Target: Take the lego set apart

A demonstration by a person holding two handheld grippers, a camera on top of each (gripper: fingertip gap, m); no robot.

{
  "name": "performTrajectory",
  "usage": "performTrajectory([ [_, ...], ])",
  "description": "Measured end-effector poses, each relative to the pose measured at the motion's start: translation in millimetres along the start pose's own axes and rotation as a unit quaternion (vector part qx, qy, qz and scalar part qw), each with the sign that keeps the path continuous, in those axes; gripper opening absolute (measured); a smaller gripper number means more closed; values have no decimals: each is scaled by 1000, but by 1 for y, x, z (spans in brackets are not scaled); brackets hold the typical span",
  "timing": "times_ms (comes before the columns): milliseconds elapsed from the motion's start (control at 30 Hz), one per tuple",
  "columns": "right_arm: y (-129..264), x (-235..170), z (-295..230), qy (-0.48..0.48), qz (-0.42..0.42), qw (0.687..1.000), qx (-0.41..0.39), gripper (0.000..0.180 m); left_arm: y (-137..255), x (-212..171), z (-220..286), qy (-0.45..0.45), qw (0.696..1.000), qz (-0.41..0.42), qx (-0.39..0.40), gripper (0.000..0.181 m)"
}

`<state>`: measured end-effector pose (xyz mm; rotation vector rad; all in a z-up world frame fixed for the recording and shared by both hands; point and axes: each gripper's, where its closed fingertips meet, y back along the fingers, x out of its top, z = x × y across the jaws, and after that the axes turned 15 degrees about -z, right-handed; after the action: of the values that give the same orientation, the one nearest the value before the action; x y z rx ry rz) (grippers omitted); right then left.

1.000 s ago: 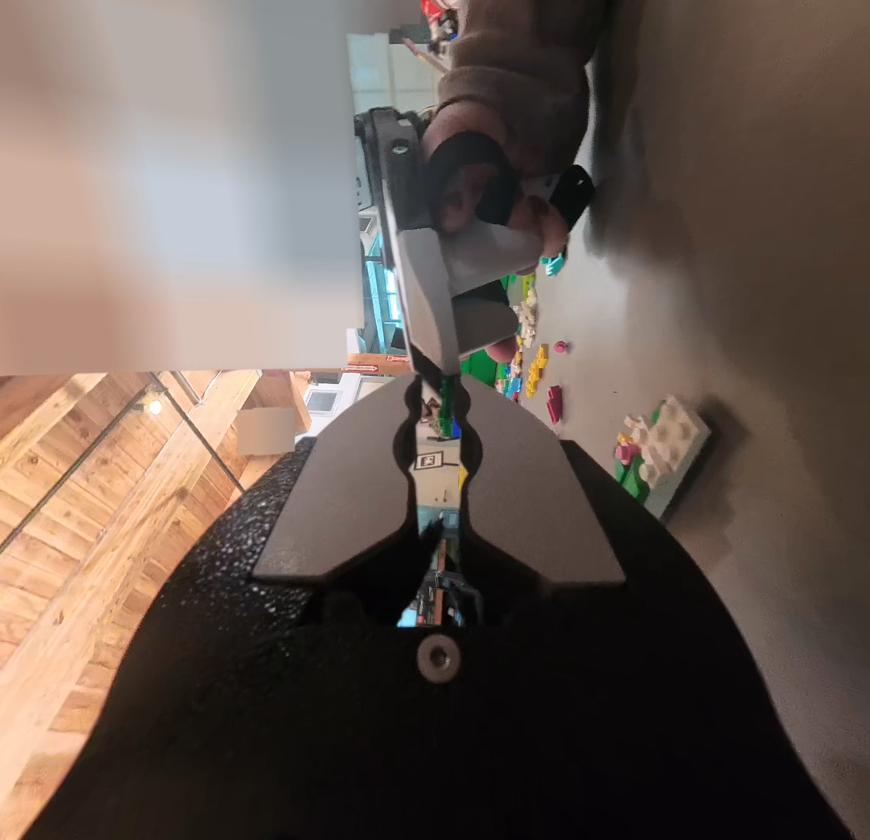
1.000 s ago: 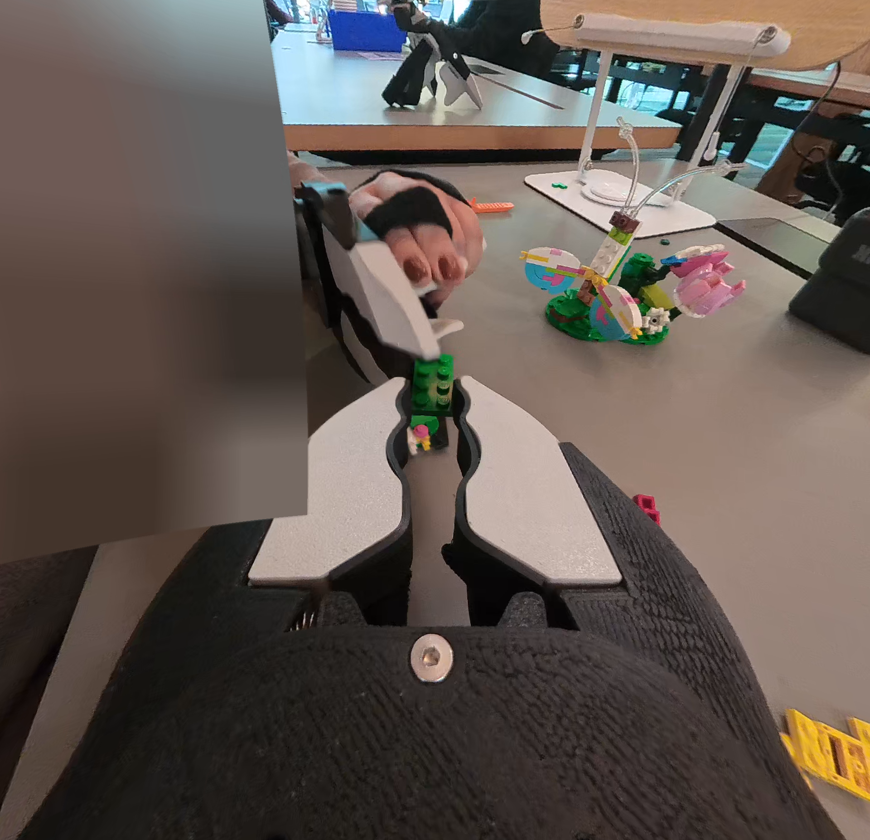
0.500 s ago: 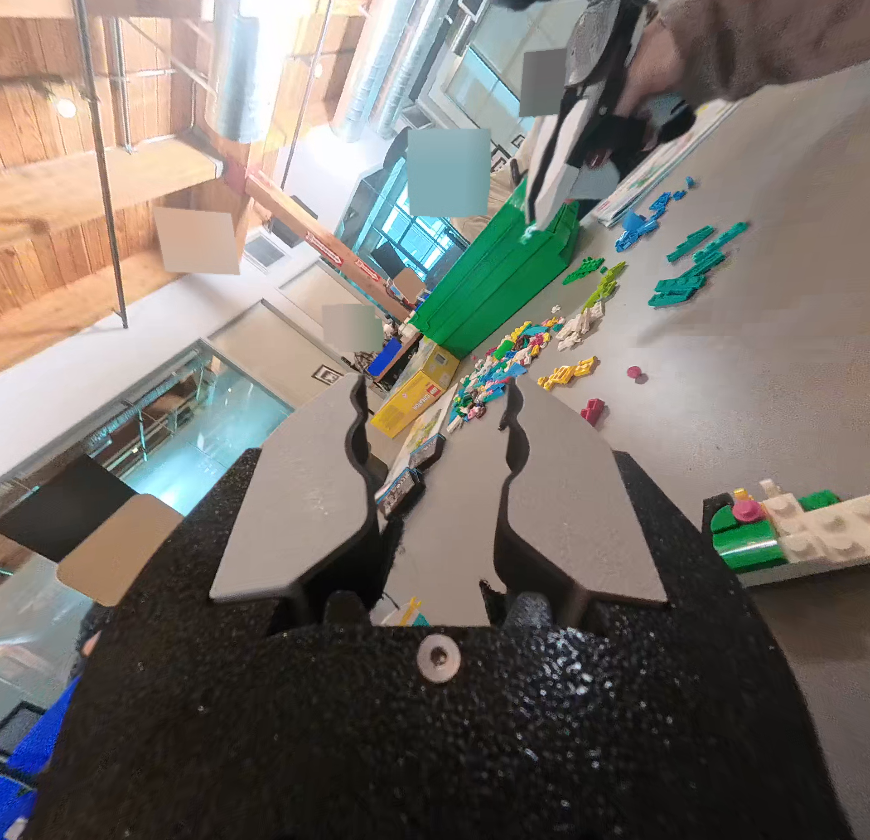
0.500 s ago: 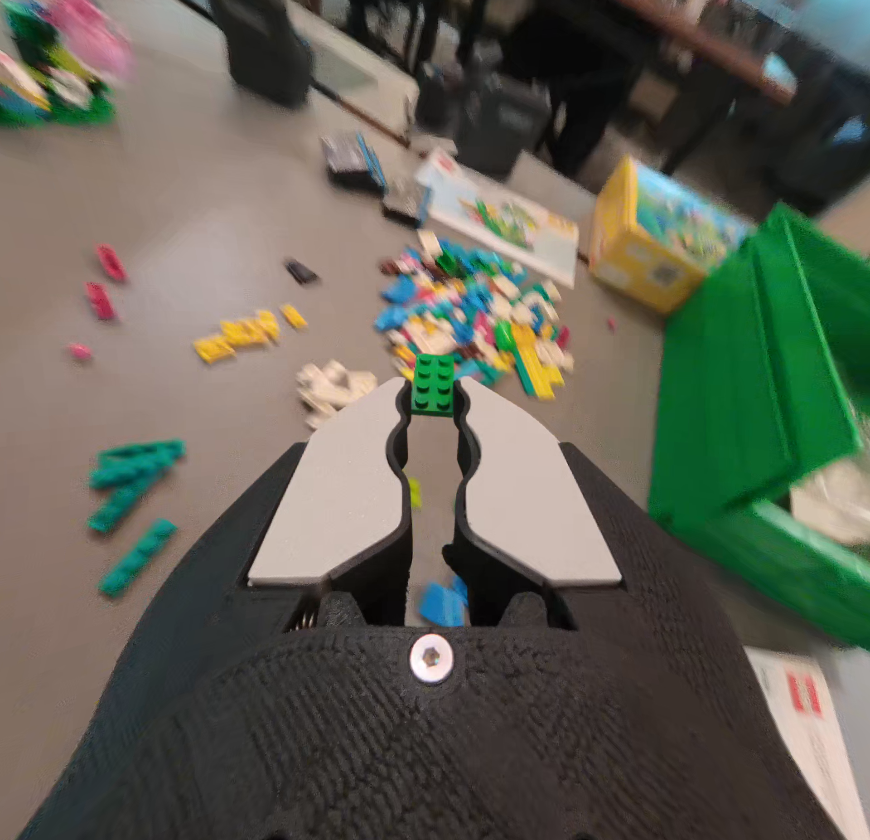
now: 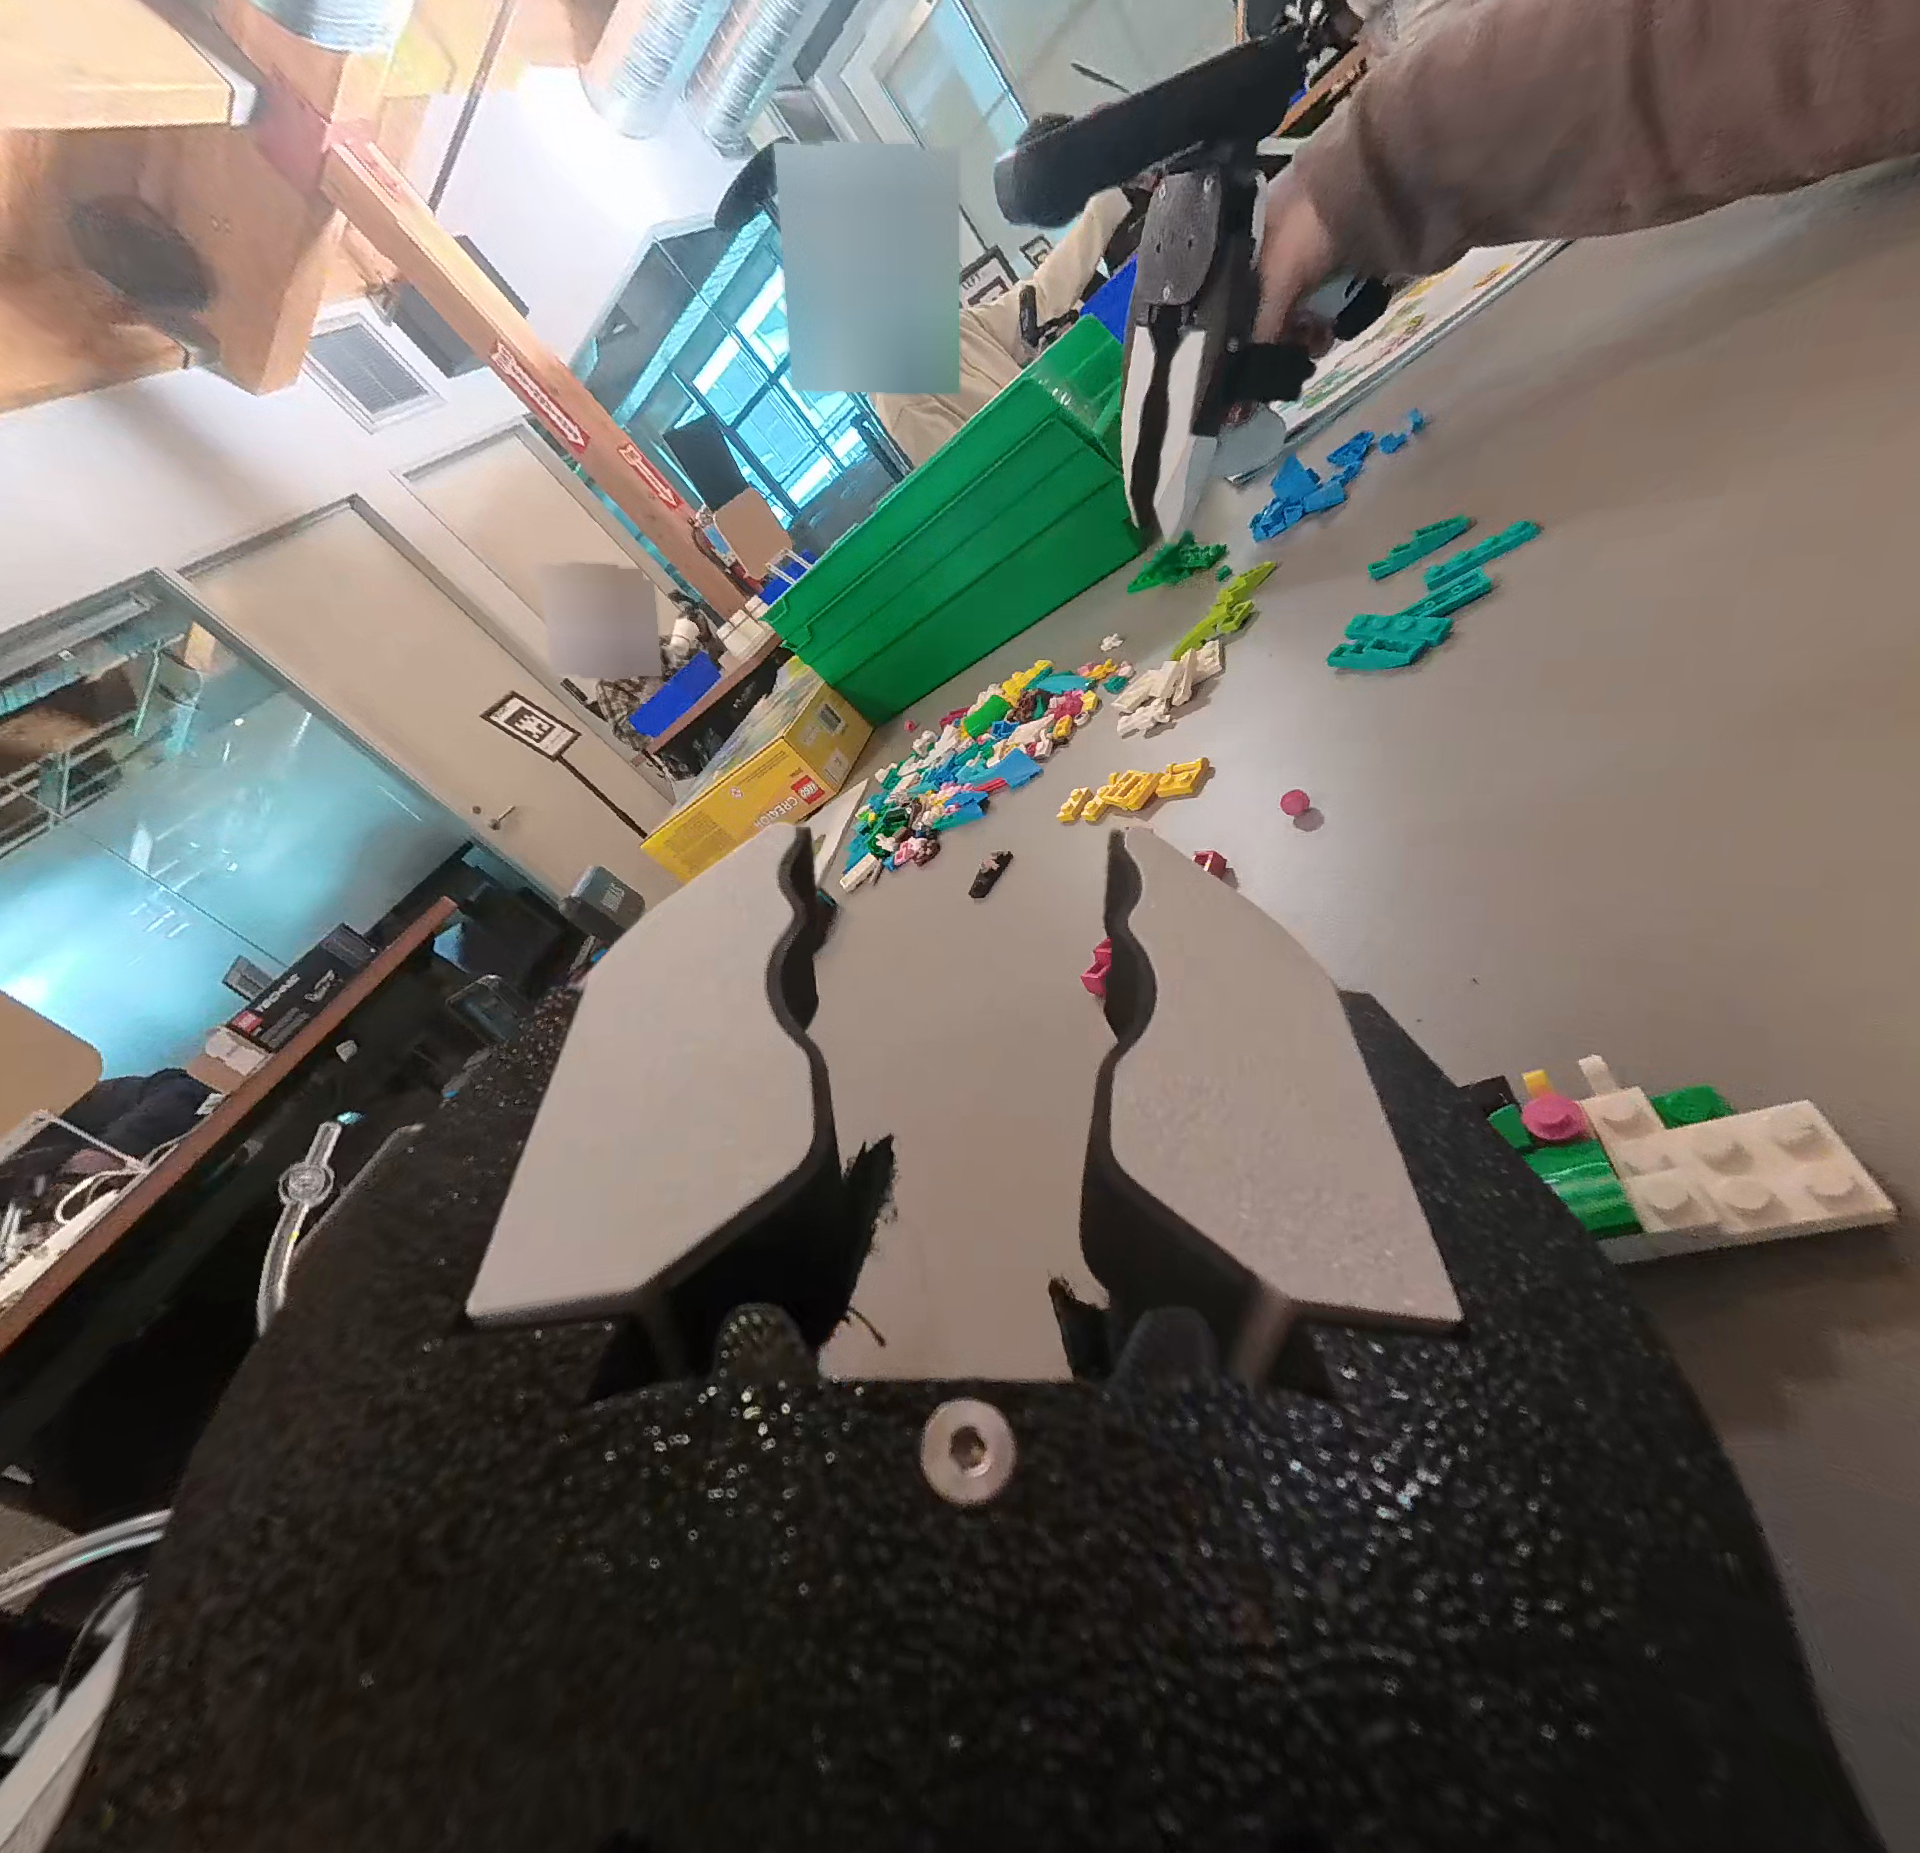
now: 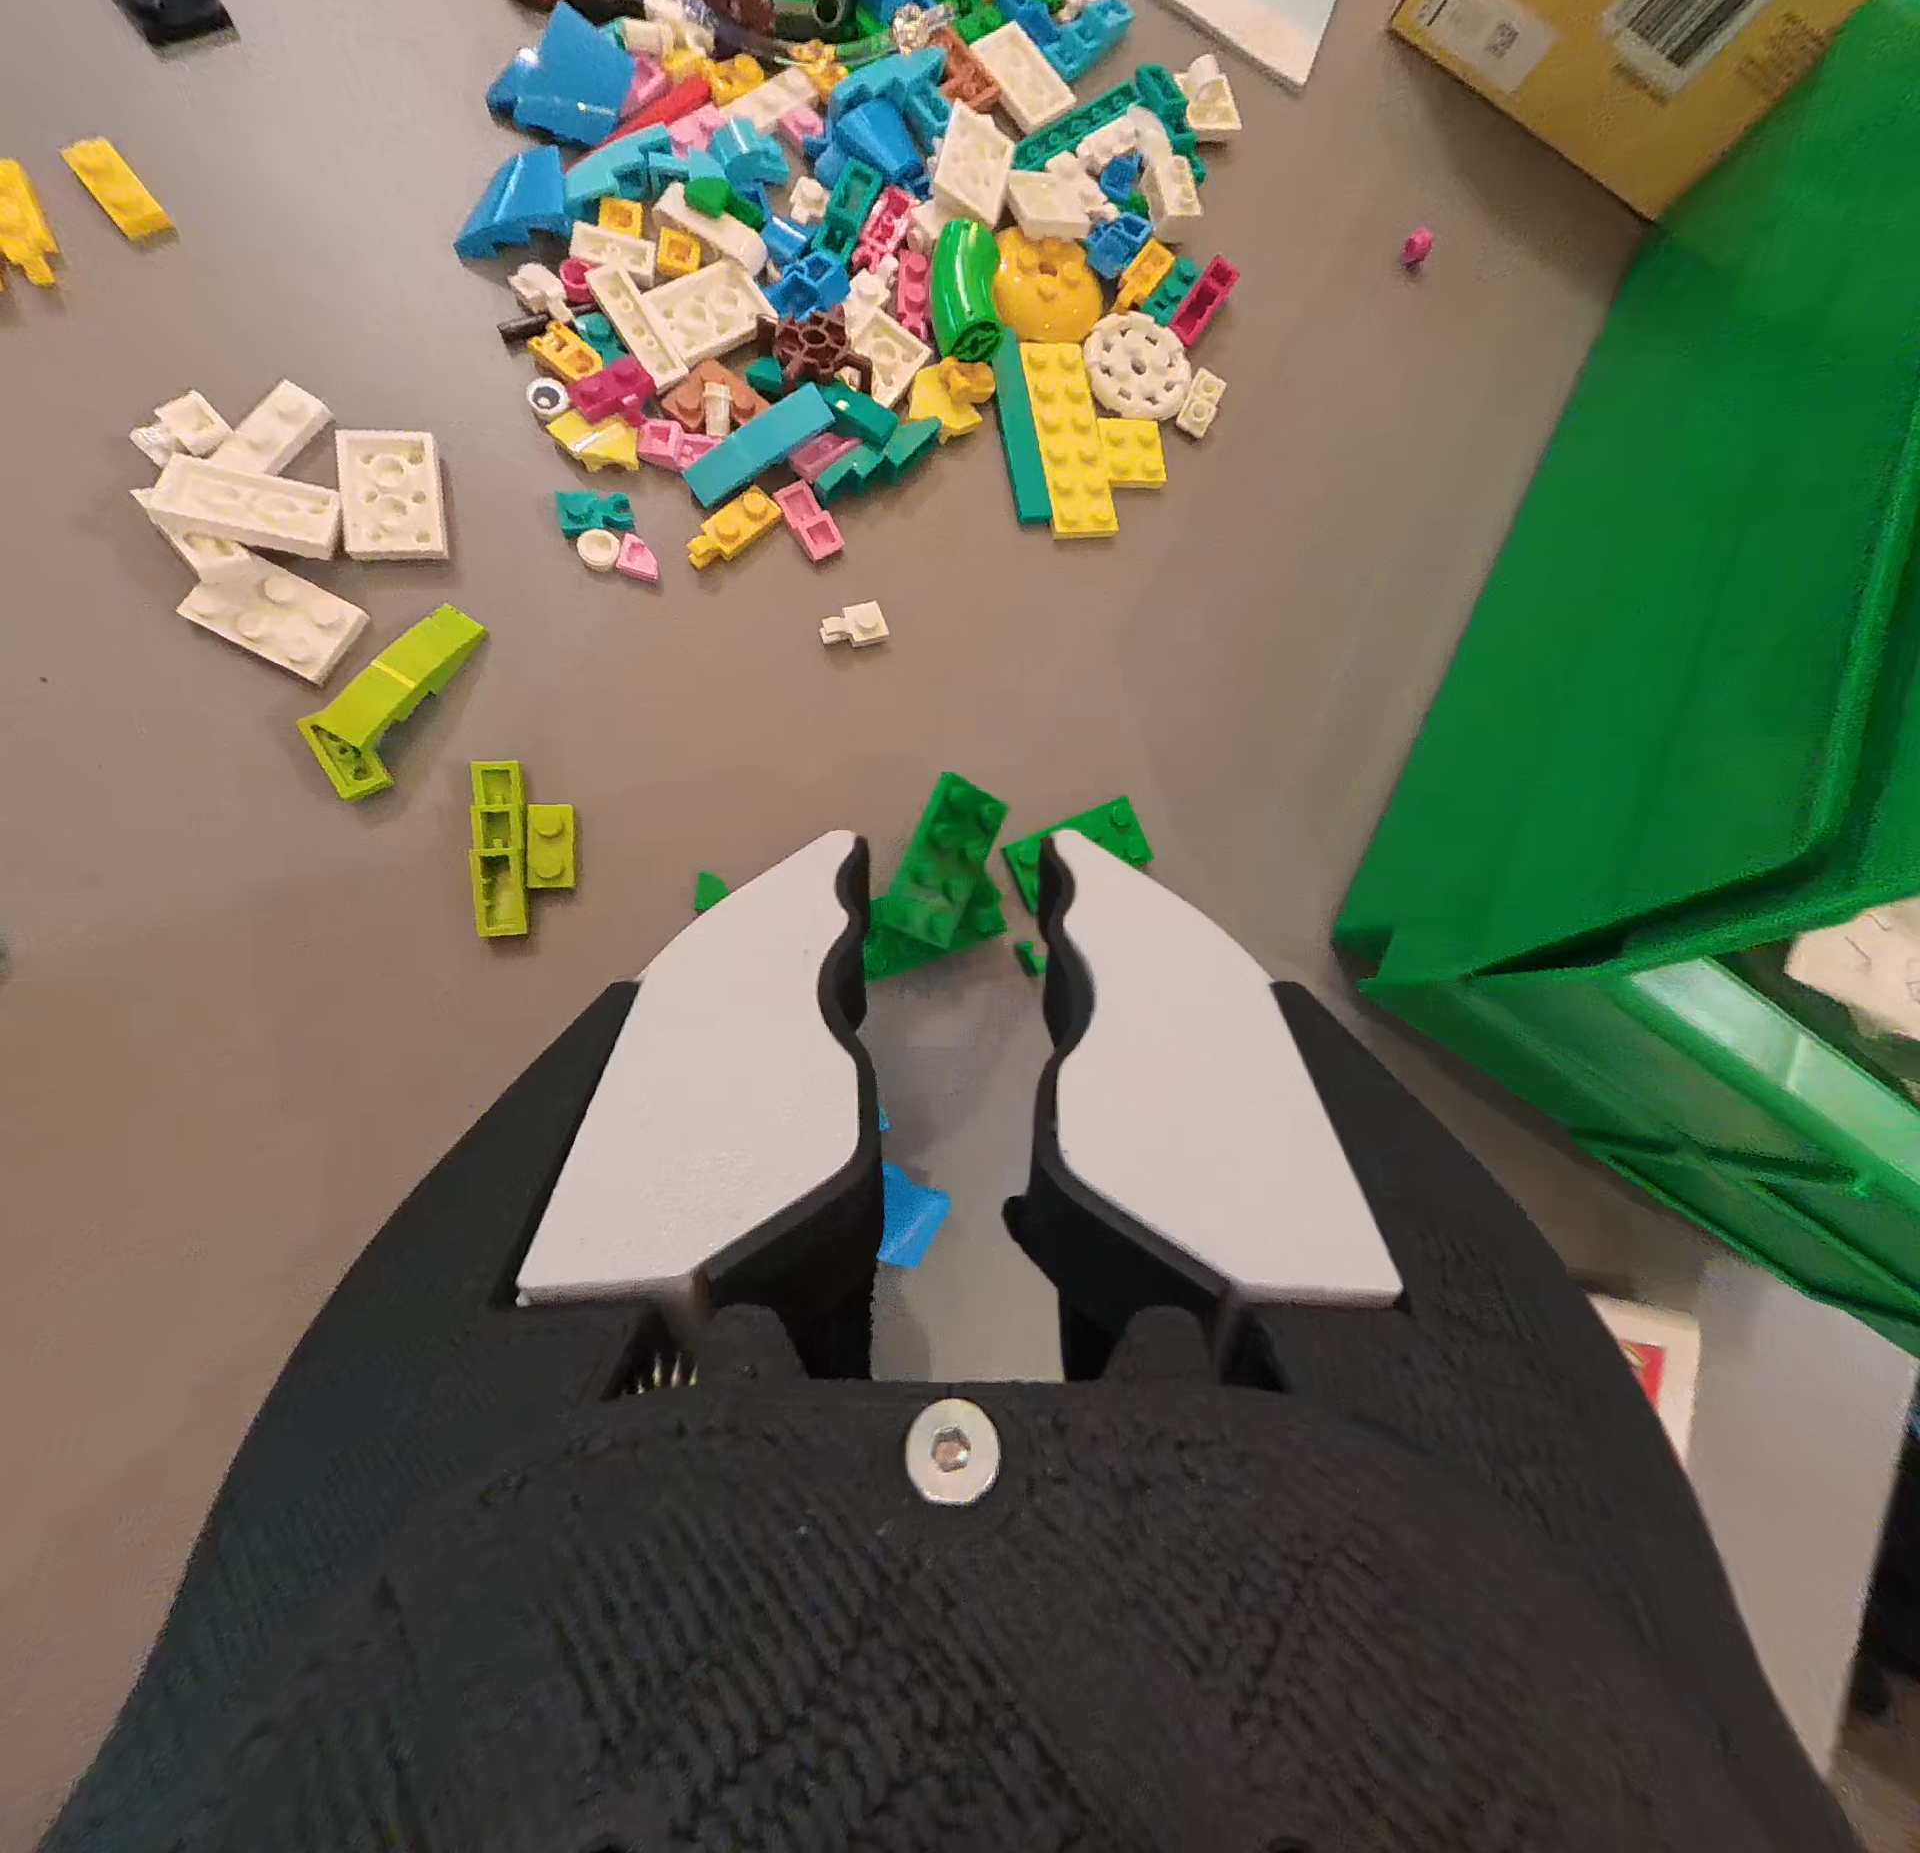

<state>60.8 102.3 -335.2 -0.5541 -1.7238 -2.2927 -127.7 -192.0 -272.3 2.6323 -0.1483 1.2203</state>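
A: What is the right tool [image 6: 951,873] doing?

B: Its fingers stand apart with nothing between them. It hangs low in the frame over a small heap of green bricks [image 6: 940,884] lying on the grey bench [image 6: 260,1024], which show through the gap at the tips.

A: And the left tool [image 5: 956,868]?

B: Spread wide and empty too, at the middle of its tilted view. Beyond its tips lies a small black piece [image 5: 989,873], and a pink piece [image 5: 1096,975] sits against the inner edge of its right finger.

A: Where is the rest of the lego?

B: A partly built piece, a white studded plate over green with a pink round stud [image 5: 1725,1164], rests on the bench at the right edge of the left view. The big mixed pile of loose bricks [image 6: 862,245] fills the upper middle of the right view. White plates [image 6: 270,515] lie at the left, lime pieces [image 6: 520,847] just below them, and yellow ones [image 6: 114,188] at the far left edge.

A: Anything else?

B: A green bin [image 6: 1714,660] along the right side, with a yellow box [image 6: 1621,47] in the upper right corner.
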Motion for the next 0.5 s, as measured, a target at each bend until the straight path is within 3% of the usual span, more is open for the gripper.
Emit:
performTrajectory([
  [67,7,3,2,-6,12,1000,-20,35,-1,-2,0,7,1000,-7,-4,53],
  [167,39,35,-26,-8,115,993,-5,35,-1,-3,-3,18,999,-14,-26,54],
  [300,82,92,-148,91,232,959,136,34,8,-3,17,55,977,-39,-200,54],
  [400,84,103,-256,220,209,922,241,30,22,-12,39,79,935,-87,-335,56],
  [500,66,97,-322,329,158,893,265,30,29,-37,57,50,907,-188,-373,64],
])
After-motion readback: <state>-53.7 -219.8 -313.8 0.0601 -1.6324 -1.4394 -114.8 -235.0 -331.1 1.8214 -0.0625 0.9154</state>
